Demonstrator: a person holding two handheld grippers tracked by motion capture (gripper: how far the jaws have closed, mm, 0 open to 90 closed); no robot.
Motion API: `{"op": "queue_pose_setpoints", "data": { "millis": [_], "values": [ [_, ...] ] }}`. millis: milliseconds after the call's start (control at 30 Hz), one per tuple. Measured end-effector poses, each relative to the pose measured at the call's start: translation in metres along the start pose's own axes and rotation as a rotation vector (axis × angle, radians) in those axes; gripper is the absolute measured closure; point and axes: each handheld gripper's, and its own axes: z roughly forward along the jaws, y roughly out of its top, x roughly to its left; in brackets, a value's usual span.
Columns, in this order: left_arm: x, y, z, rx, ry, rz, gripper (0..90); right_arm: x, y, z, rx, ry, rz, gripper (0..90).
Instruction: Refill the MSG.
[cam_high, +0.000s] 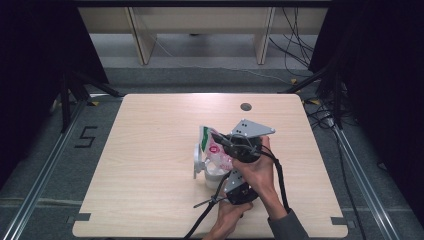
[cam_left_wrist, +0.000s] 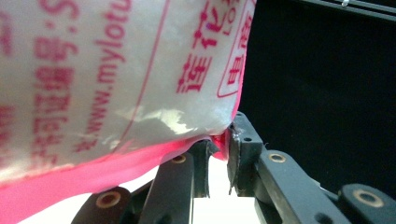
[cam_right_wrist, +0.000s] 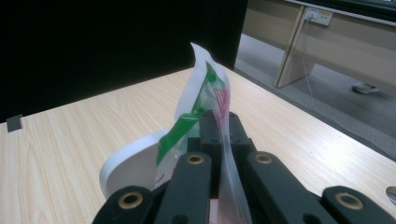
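Both hands come in from the bottom edge of the high view, one above the other. Left tongs (cam_left_wrist: 217, 154) are clenched on the pink bottom edge of the plastic bag (cam_high: 214, 145). Right tongs (cam_right_wrist: 219, 126) are clenched on the thin top of this bag. It hangs just over a white cup (cam_high: 212, 176) on the desk (cam_high: 150, 150).

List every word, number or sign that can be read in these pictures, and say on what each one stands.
"www.mylotu", cut off by the picture's edge: red print on the plastic bag.
"5": dark mark on the floor left of the table.
Red Chinese characters on the bag: partly cut off, not read with certainty.
Round red label on the bag in the high view: too small to read.
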Motion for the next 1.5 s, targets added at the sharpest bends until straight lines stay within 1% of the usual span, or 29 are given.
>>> {"op": "queue_pose_setpoints", "data": {
  "millis": [67,133,367,400,433,467,600,633,667,700,767,833,900,933,967,1033,1067,1133,1167,1233,1267,1333,1367,1467,1500],
  "values": [
    [0.0005,-0.0002,0.0003,-0.009,-0.008,-0.003,79.8,0.0000,0.0002,0.0002,-0.001,0.002,0.001,90.0],
    [0.0005,0.0002,-0.0001,-0.001,-0.002,-0.002,79.9,0.0003,0.0004,0.0004,0.001,-0.002,-0.008,90.0],
    [0.0001,0.0010,-0.0003,-0.001,0.001,-0.001,79.8,0.0008,0.0010,0.0001,-0.001,-0.005,-0.003,90.0],
    [0.0003,0.0007,0.0003,-0.011,-0.006,-0.004,79.8,0.0011,0.0010,0.0003,-0.002,-0.001,0.008,90.0],
    [0.0005,0.0006,0.0003,-0.013,-0.010,-0.002,79.8,0.0006,0.0010,0.0004,-0.002,0.001,0.003,90.0],
    [0.0010,0.0003,0.0013,-0.026,-0.022,-0.005,79.8,0.0006,0.0010,0.0005,-0.003,-0.001,0.004,90.0],
    [0.0011,0.0004,0.0010,-0.020,-0.019,-0.003,79.8,0.0002,0.0011,0.0010,-0.010,0.005,-0.001,90.0],
    [0.0002,0.0012,-0.0005,0.003,0.003,0.000,79.8,0.0000,0.0010,0.0011,-0.010,0.006,0.000,90.0],
    [0.0002,0.0011,-0.0002,-0.001,0.001,0.000,79.8,0.0007,0.0011,0.0006,-0.004,-0.003,0.005,90.0],
    [0.0011,0.0004,0.0015,-0.025,-0.023,-0.005,79.8,0.0006,0.0012,0.0002,-0.004,-0.005,-0.003,90.0],
    [0.0011,0.0004,0.0014,-0.026,-0.021,-0.004,79.8,0.0001,0.0014,0.0003,-0.005,-0.009,-0.013,90.0],
    [0.0010,0.0003,0.0012,-0.025,-0.020,-0.003,79.8,0.0006,0.0011,0.0005,-0.005,-0.009,-0.002,90.0],
    [0.0010,0.0004,0.0016,-0.026,-0.022,-0.005,79.8,0.0004,0.0014,0.0004,-0.004,-0.008,-0.013,90.0],
    [0.0009,0.0004,0.0017,-0.026,-0.022,-0.005,79.8,0.0015,0.0013,0.0005,0.000,-0.002,0.002,90.0],
    [0.0008,0.0004,0.0015,-0.025,-0.021,-0.005,79.8,0.0002,0.0015,0.0003,-0.003,-0.006,-0.010,90.0],
    [0.0008,0.0003,0.0015,-0.026,-0.021,-0.004,79.9,0.0005,0.0012,0.0007,-0.002,0.001,0.002,90.0],
    [0.0008,0.0003,0.0016,-0.026,-0.021,-0.005,79.8,0.0002,0.0014,0.0004,-0.006,-0.006,-0.008,90.0],
    [0.0009,0.0005,0.0018,-0.026,-0.020,-0.005,79.9,0.0007,0.0015,0.0005,-0.003,-0.002,-0.007,90.0],
    [0.0009,0.0004,0.0017,-0.026,-0.020,-0.004,79.8,0.0002,0.0017,0.0004,-0.005,-0.006,-0.014,90.0],
    [0.0009,0.0003,0.0015,-0.026,-0.020,-0.004,79.9,0.0006,0.0015,0.0008,0.000,0.002,-0.003,90.0],
    [0.0008,0.0003,0.0017,-0.028,-0.020,-0.006,79.9,0.0005,0.0016,0.0007,-0.002,-0.006,-0.010,90.0],
    [0.0010,0.0005,0.0015,-0.025,-0.019,-0.006,79.9,0.0015,0.0017,0.0008,0.000,-0.001,-0.005,90.0],
    [0.0005,0.0010,0.0002,-0.006,0.000,-0.001,79.9,0.0012,0.0018,0.0006,-0.002,0.001,-0.004,90.0],
    [0.0009,0.0007,0.0005,-0.008,0.000,-0.001,79.9,0.0009,0.0017,0.0016,-0.015,0.012,-0.001,90.0],
    [0.0006,0.0007,0.0008,-0.011,0.000,-0.004,79.9,0.0016,0.0020,0.0004,-0.002,0.007,0.001,90.0]
  ]
}}
